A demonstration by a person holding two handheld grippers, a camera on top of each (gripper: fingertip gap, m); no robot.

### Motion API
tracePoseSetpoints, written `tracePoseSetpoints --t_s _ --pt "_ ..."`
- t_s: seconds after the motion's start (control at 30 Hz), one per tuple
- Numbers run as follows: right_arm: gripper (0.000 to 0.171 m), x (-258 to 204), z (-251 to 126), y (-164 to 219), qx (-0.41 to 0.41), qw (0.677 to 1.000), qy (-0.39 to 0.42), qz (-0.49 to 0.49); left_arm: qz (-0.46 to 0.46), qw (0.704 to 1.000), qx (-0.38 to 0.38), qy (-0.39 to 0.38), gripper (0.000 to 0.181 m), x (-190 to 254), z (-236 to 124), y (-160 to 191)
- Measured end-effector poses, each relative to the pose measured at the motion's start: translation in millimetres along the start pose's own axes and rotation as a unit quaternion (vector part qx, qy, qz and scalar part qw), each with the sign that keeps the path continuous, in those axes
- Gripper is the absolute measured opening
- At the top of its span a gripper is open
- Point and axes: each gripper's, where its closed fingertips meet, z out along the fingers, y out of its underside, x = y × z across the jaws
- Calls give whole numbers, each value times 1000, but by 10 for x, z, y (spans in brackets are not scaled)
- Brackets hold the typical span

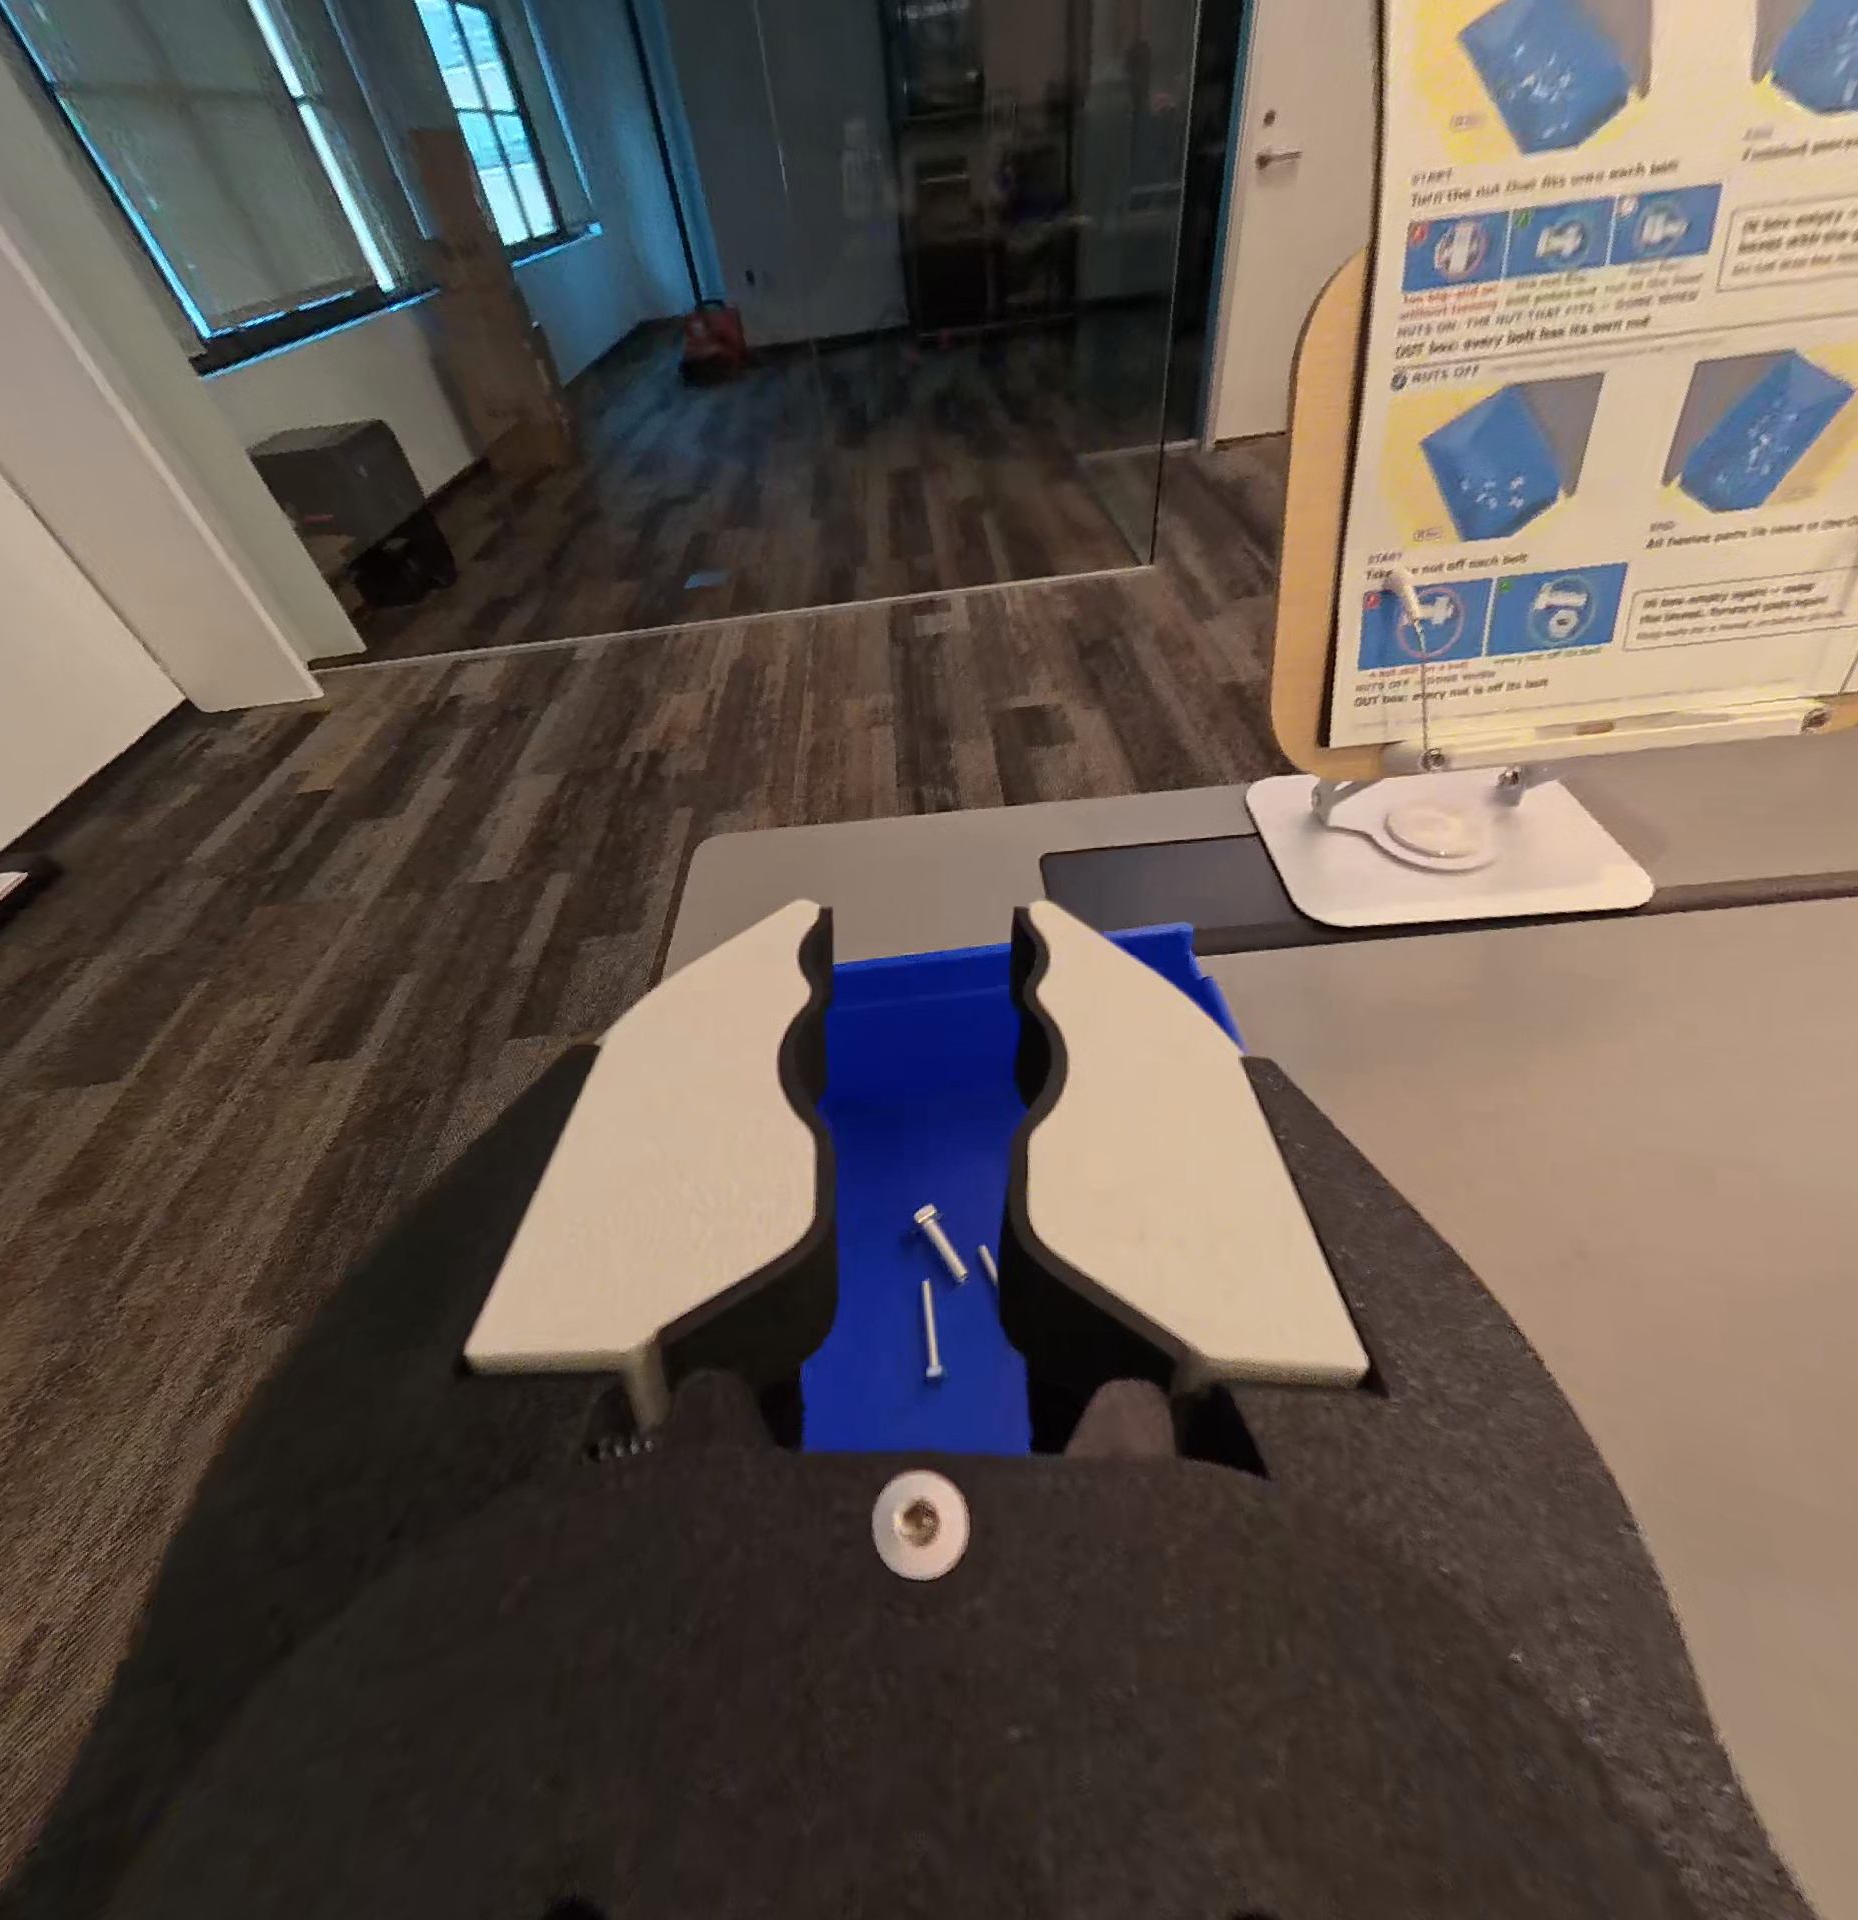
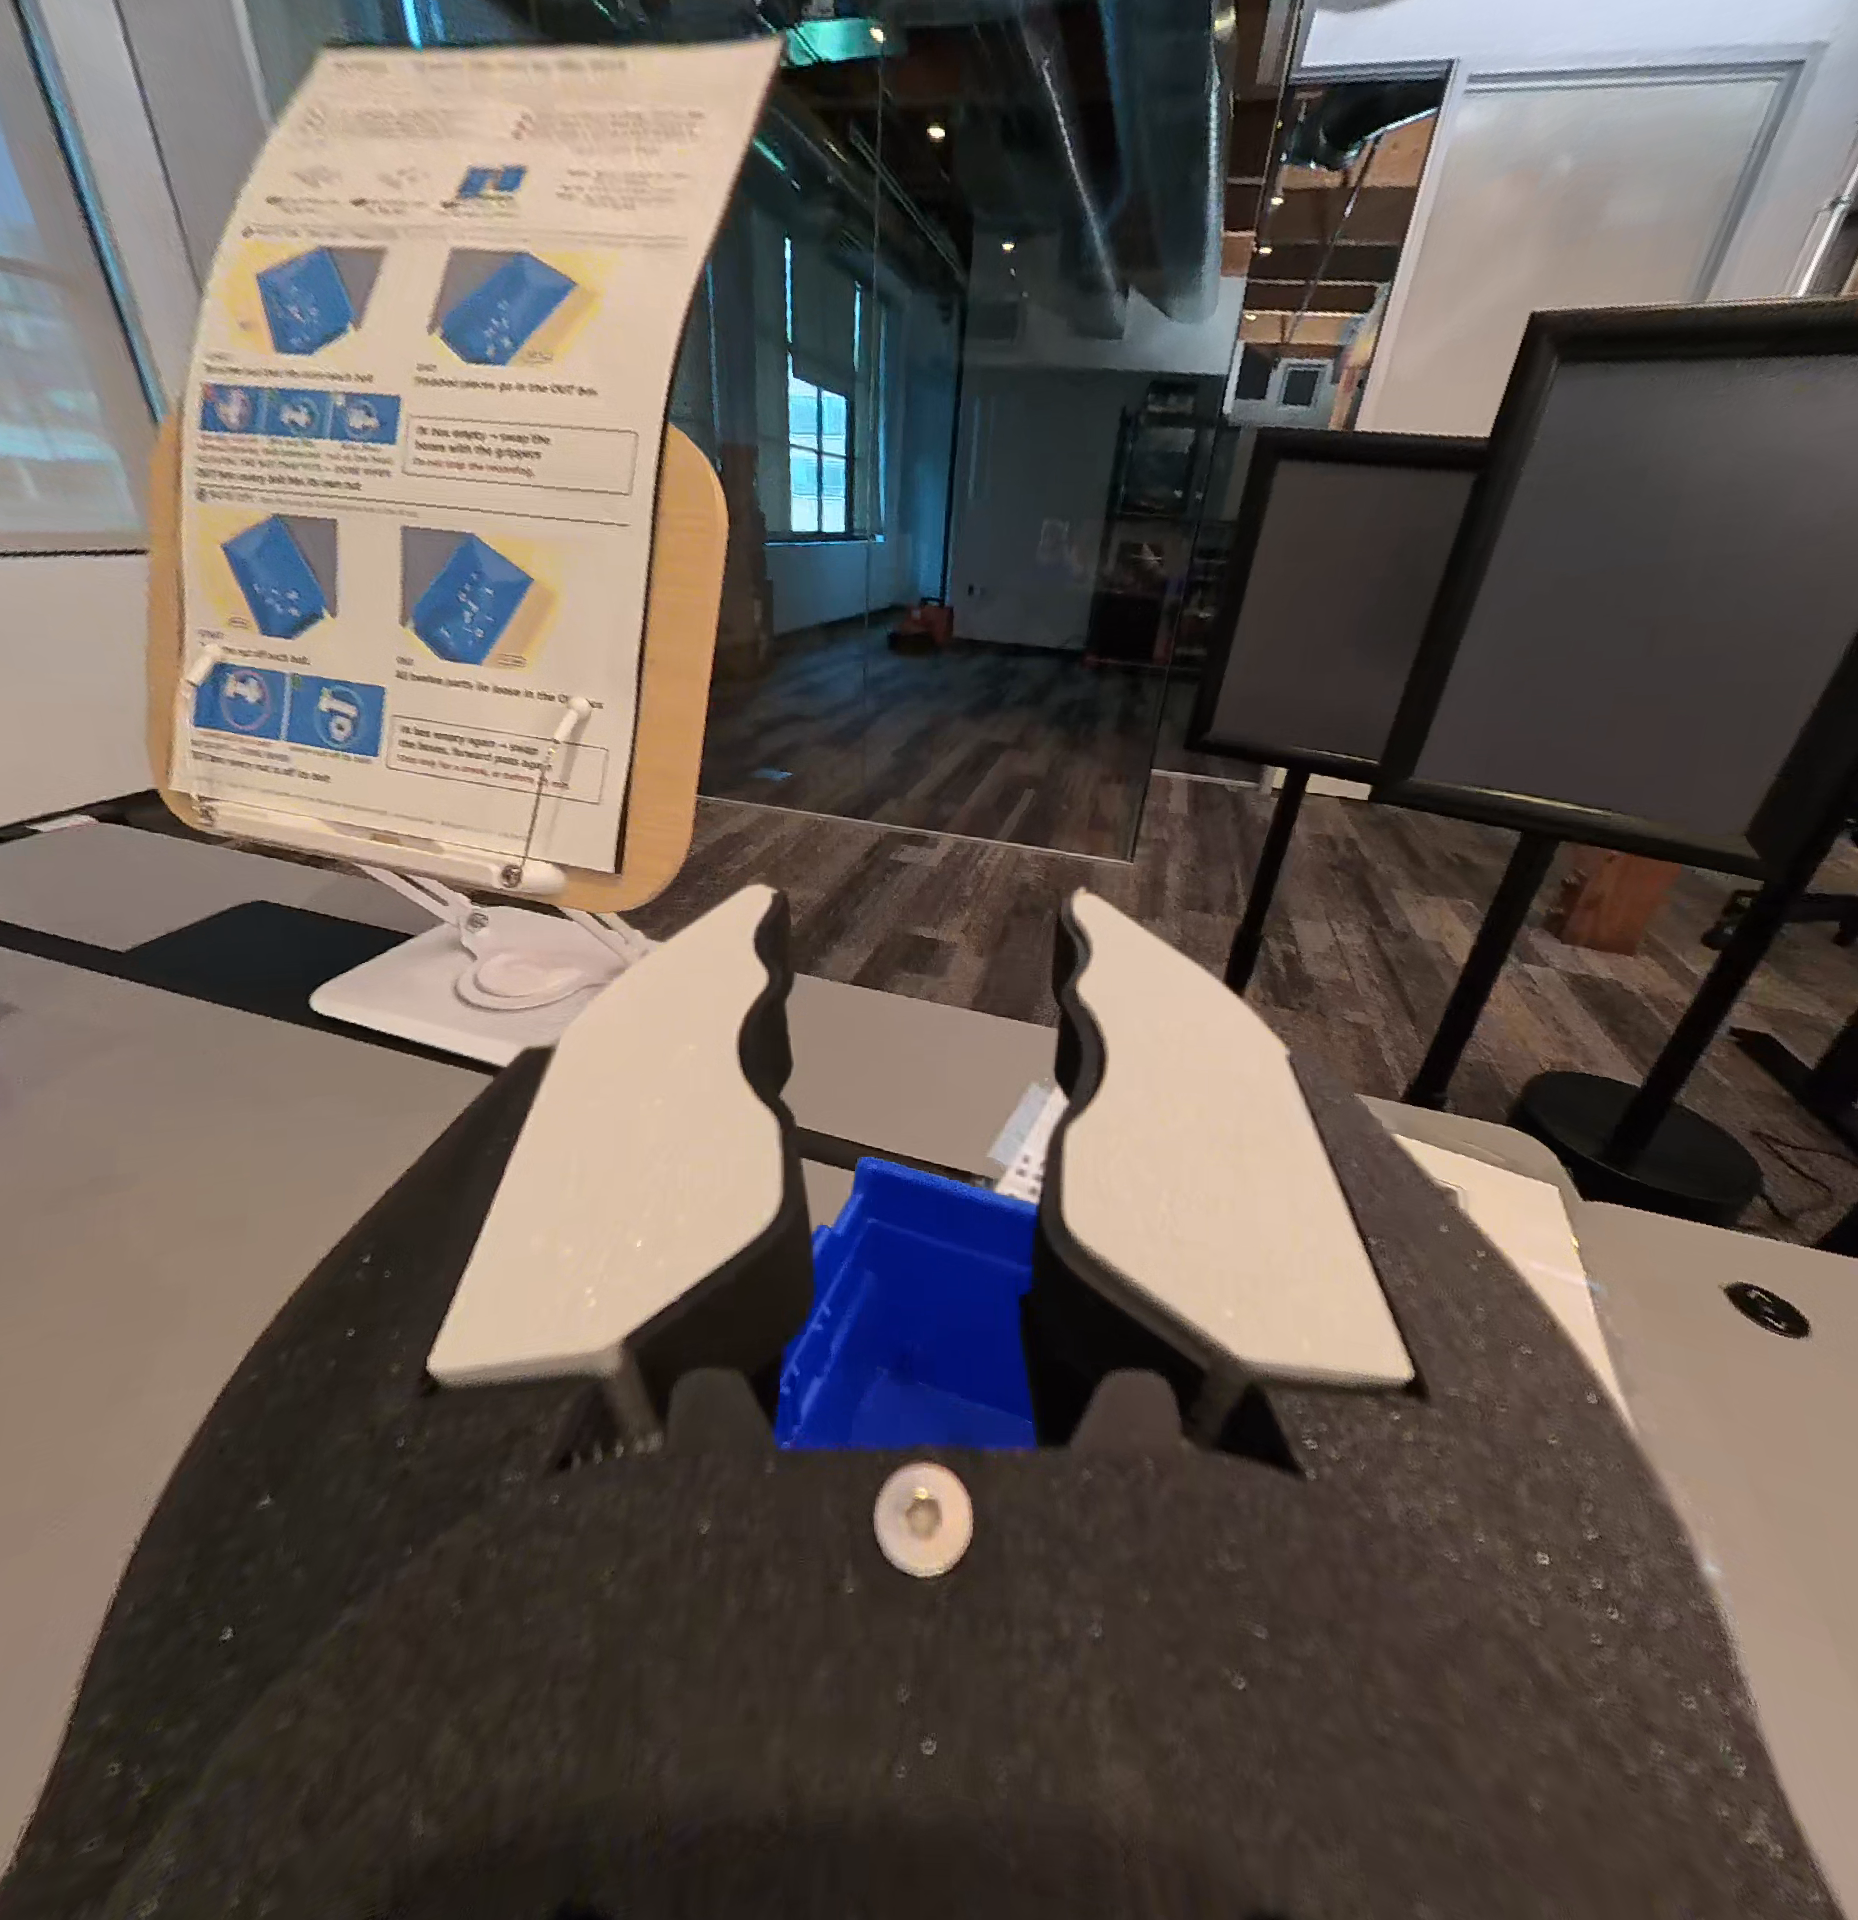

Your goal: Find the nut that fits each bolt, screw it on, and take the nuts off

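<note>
In the left wrist view, patchwork grey-brown carpet tiles cover the ground left of the blue bin, and a smooth grey table carries the bin at its near left corner. The left gripper hangs over the bin with its fingers spread well apart and nothing between them; each finger is a flat pale-grey plate with a wavy black inner edge, set in a black, felt-like body. Through the gap shows the bin's glossy plastic floor, where two slim silver bolts lie: one bolt slanted, with its hexagonal head up-left, and a longer bolt just below it, nearly straight, head toward the camera. A sliver of another metal part peeks out beside the right finger; I cannot tell what it is. Right of the bin and farther back, a paper instruction sheet leans on a rounded wooden board with a white metal stand.

In the right wrist view, the same sheet curls on its stand, left of the blue bin. The right gripper is also wide open and empty, its fingers framing the bin's ribbed, stepped rim below. What lies inside this bin is hidden. A white strip shows just behind the bin. Right of it the grey tabletop has a round black hole, and beyond stand black-framed grey panels on thin posts.
</note>
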Motion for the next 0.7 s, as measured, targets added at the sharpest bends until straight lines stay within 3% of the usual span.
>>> tracePoseSetpoints --t_s 0.7 --pt "47 4 104 292 -65 998 14 -21 10 997 -60 -39 32 -149 77 216"
